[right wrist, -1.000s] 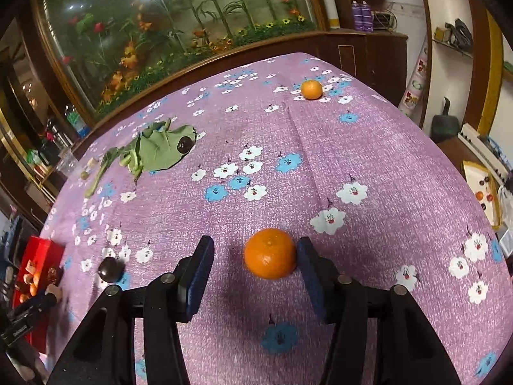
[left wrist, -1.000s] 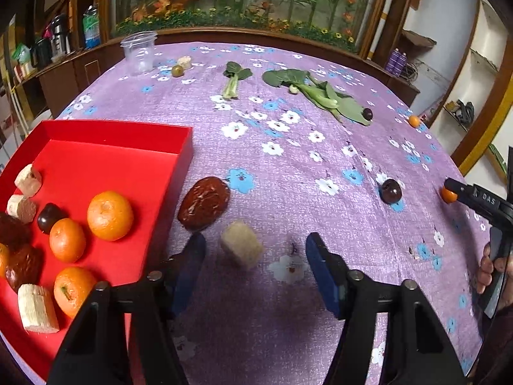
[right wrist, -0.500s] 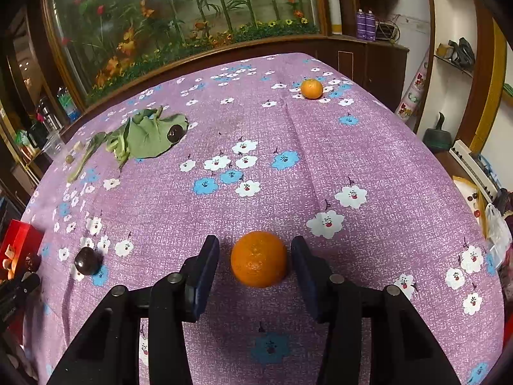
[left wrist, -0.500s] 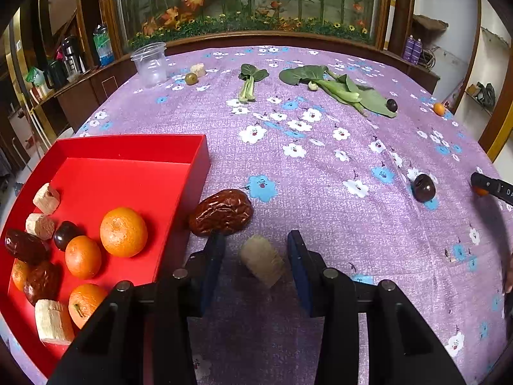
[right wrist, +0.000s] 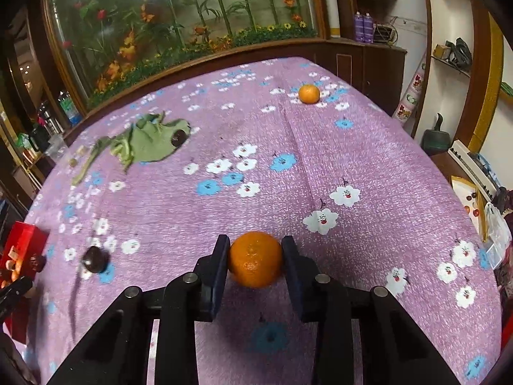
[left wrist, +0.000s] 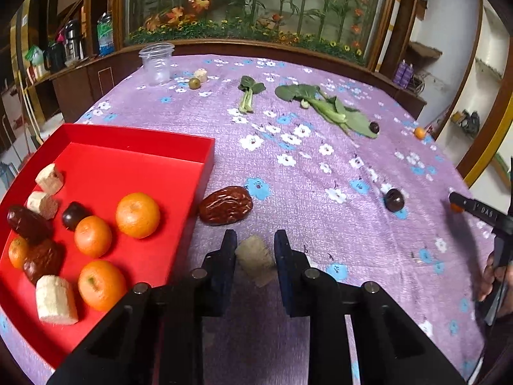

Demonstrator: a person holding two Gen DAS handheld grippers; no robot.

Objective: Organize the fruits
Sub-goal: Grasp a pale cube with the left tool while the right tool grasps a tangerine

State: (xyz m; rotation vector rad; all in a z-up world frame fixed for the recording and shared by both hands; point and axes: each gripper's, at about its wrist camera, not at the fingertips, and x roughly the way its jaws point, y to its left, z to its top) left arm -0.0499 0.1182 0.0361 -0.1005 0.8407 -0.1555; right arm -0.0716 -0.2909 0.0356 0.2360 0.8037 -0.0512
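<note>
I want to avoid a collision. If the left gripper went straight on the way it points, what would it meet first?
The left gripper is shut on the pale fruit chunk; straight ahead probably lies the purple tablecloth, with the wrinkled date just left.

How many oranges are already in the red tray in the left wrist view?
4 in the red tray: a large one mid-tray, one beside it, one nearest the camera, and a small one at the left edge, partly hidden. More could be hidden.
</note>
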